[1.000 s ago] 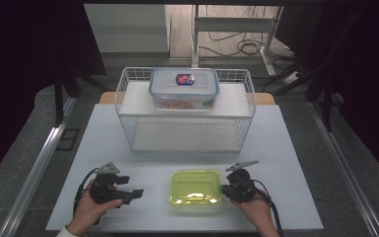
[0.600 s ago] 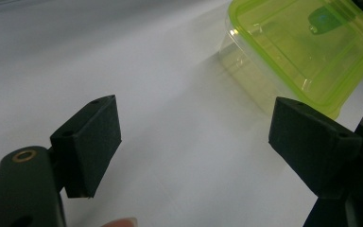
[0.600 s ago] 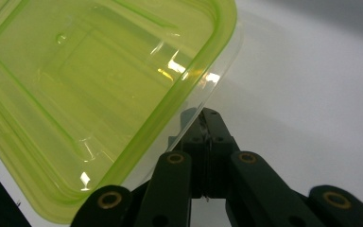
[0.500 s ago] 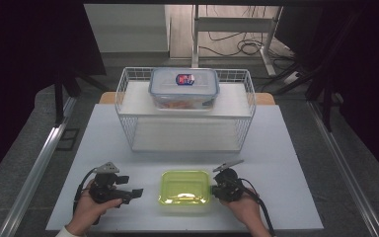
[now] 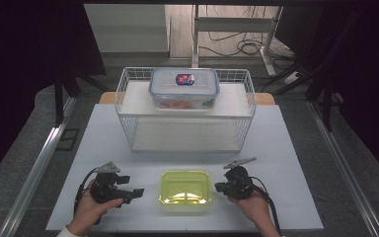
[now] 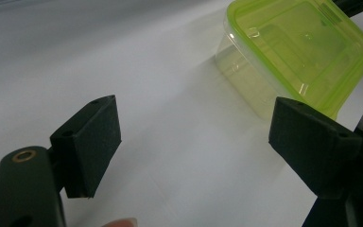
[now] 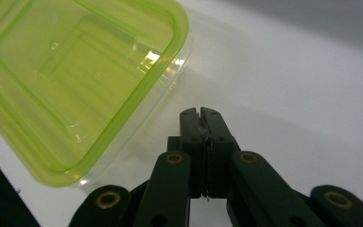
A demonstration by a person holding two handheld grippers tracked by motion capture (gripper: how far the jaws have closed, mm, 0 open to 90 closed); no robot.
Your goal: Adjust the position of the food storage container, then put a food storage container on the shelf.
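Note:
A clear plastic box with a lime-green lid [image 5: 185, 186] sits near the front edge of the white table [image 5: 286, 148]. My left gripper [image 5: 137, 191] lies to its left, pointing at it, open, with nothing between the jaws. In the left gripper view the box [image 6: 302, 47] lies ahead at the upper right, beyond the wide-spread gripper [image 6: 196, 142]. My right gripper [image 5: 218, 187] is just off the box's right side, shut. In the right gripper view its closed tips [image 7: 201, 113] stop a little short of the box [image 7: 71, 80].
A white wire rack [image 5: 128, 113] stands across the middle of the table. On its upper shelf rests a clear container with a grey-blue lid [image 5: 184, 89]. Dark floor and metal rails flank the table on both sides.
The green-lidded box slid a little to the left with the right gripper against it. The right gripper then drew back to the right. The left gripper stayed put.

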